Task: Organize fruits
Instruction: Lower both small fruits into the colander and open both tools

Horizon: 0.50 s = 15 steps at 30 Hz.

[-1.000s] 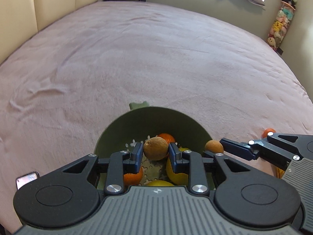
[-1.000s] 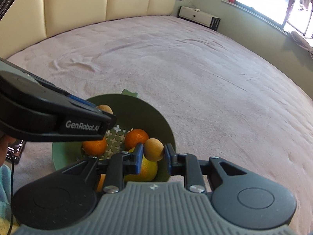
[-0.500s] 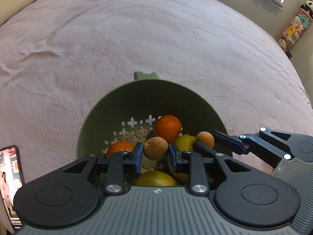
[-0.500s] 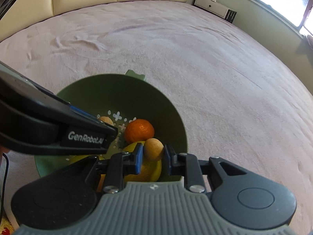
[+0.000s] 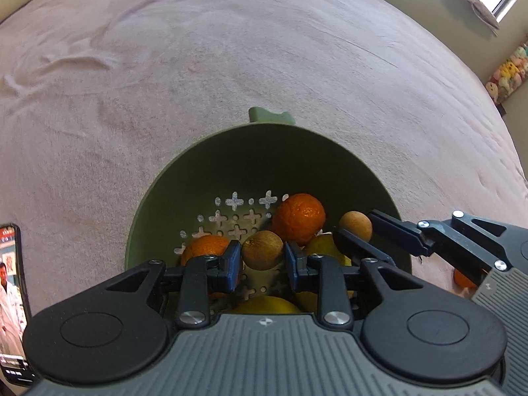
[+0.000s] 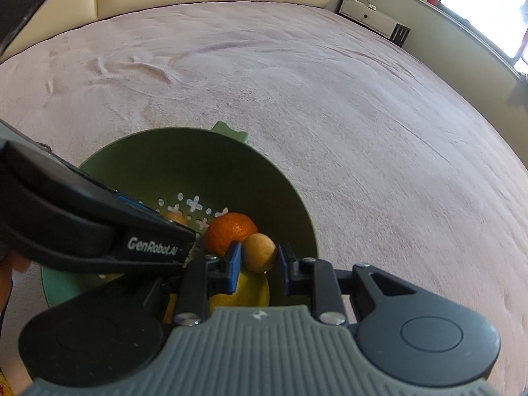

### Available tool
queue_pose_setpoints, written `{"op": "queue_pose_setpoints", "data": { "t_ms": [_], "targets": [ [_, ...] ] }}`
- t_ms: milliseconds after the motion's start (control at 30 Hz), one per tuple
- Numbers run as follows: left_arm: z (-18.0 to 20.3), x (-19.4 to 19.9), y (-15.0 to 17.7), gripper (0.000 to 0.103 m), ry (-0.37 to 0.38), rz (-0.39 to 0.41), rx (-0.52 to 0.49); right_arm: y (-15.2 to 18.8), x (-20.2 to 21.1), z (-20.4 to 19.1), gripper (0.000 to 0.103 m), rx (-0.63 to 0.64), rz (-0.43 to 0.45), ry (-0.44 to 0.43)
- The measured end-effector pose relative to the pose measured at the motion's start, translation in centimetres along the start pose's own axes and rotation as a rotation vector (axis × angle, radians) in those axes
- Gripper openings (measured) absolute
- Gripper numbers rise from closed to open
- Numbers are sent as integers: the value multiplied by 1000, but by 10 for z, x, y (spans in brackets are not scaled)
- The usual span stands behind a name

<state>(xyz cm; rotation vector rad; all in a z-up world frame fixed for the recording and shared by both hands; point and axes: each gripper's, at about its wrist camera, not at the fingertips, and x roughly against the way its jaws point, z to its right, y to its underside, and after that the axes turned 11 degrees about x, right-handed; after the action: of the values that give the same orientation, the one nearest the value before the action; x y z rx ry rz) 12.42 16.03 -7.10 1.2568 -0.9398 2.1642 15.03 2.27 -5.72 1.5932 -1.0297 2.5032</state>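
A green colander bowl (image 5: 231,151) sits on the pink bedspread and holds oranges (image 5: 298,217) and yellow lemons (image 5: 321,247). My left gripper (image 5: 262,257) is shut on a small brown round fruit (image 5: 262,254), held over the bowl's inside. My right gripper (image 6: 257,260) is shut on a smaller tan round fruit (image 6: 259,252), held over the bowl's right side above a lemon (image 6: 244,292) and beside an orange (image 6: 229,232). The right gripper also shows in the left wrist view (image 5: 354,234) with its tan fruit (image 5: 355,229). The bowl's rim shows in the right wrist view (image 6: 184,132).
A phone (image 5: 11,297) with a lit screen lies on the bed left of the bowl. Another orange (image 5: 463,279) lies on the bedspread right of the bowl, partly hidden. The pink bedspread (image 5: 264,49) stretches beyond. A white cabinet (image 6: 369,16) stands by the far wall.
Both grippers have moved forward and down over the bowl, each still holding its fruit. The bowl's inside now shows more fully.
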Motion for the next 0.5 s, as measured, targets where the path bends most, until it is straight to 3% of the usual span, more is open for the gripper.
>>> {"op": "queue_pose_setpoints", "data": {
  "t_ms": [267, 400, 500],
  "targets": [
    [-1, -1, -3, 34, -1, -5, 22, 1, 3, 2, 20, 10, 2, 1],
    [-2, 0, -5, 41, -7, -15, 21, 1, 1, 2, 20, 23, 3, -9],
    [0, 4, -7, 52, -12, -11, 20, -1, 0, 0, 20, 33, 10, -16]
  ]
}}
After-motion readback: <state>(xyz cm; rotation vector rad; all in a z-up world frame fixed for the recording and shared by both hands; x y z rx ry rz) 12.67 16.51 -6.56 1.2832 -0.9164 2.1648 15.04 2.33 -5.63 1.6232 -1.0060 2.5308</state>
